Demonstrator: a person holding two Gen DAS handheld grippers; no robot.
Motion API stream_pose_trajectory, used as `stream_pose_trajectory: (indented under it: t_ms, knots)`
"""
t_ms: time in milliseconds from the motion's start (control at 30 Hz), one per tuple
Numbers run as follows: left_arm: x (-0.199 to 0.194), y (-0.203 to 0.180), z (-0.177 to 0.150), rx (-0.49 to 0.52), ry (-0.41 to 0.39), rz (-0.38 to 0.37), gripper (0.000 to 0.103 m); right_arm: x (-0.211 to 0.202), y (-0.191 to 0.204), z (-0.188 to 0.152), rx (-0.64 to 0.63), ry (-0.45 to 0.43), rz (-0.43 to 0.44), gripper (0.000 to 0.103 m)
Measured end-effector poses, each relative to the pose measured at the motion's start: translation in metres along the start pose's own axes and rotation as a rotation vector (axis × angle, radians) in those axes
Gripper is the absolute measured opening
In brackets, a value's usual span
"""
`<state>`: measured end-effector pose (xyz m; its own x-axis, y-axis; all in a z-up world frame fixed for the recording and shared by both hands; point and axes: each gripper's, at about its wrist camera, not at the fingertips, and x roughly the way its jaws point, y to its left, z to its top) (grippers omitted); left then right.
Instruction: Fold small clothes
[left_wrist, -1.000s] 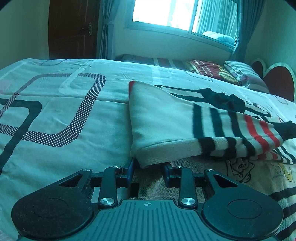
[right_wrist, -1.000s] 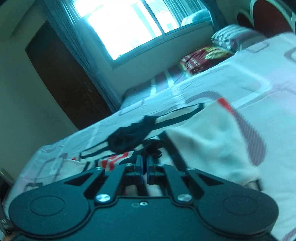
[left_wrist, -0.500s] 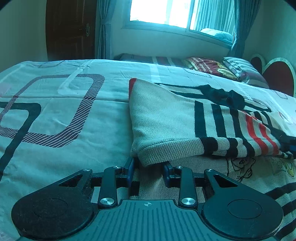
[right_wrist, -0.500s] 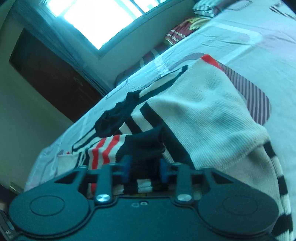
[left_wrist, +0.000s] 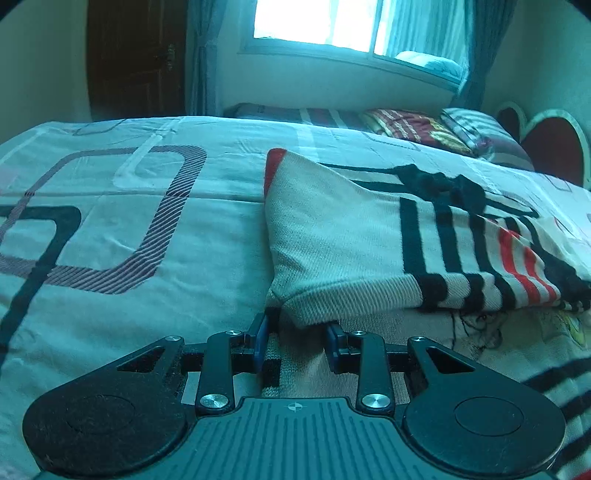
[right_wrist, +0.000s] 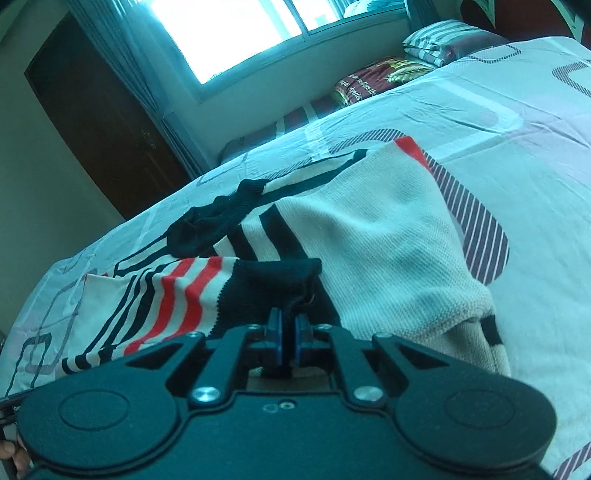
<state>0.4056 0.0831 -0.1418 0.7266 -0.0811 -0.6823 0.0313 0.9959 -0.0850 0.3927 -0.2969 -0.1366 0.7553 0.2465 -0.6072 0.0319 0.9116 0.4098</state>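
A small cream knit sweater (left_wrist: 332, 240) with black and red stripes lies on the bed, one sleeve folded across its body. My left gripper (left_wrist: 297, 338) is open, its blue pads either side of the folded edge near the sweater's hem. In the right wrist view the sweater (right_wrist: 376, 236) shows its black cuff (right_wrist: 273, 284) at the end of the striped sleeve. My right gripper (right_wrist: 288, 336) is shut on that cuff, low over the garment.
The bed sheet (left_wrist: 110, 206) is pale with dark rounded-square patterns. Folded blankets and pillows (left_wrist: 417, 127) lie at the far edge under the window. A dark door (right_wrist: 92, 122) stands at the back left. A heart-shaped headboard (left_wrist: 550, 147) is at the right.
My right gripper opened over the black cuff half a second ago and has closed on it again, moving lower over the sweater. My left gripper has stayed open at the hem.
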Motion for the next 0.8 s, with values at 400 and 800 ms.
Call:
stream_pose_trajectory:
  t_ms: [400, 800]
  knots:
    - [0.017, -0.069, 0.023, 0.102, -0.023, -0.078, 0.088, -0.003, 0.056, -0.002, -0.351, -0.013, 0.007, 0.026]
    - [0.039, -0.057, 0.028, 0.081, -0.021, -0.08, 0.081, 0.032, 0.06, 0.014, -0.337, 0.036, 0.003, 0.024]
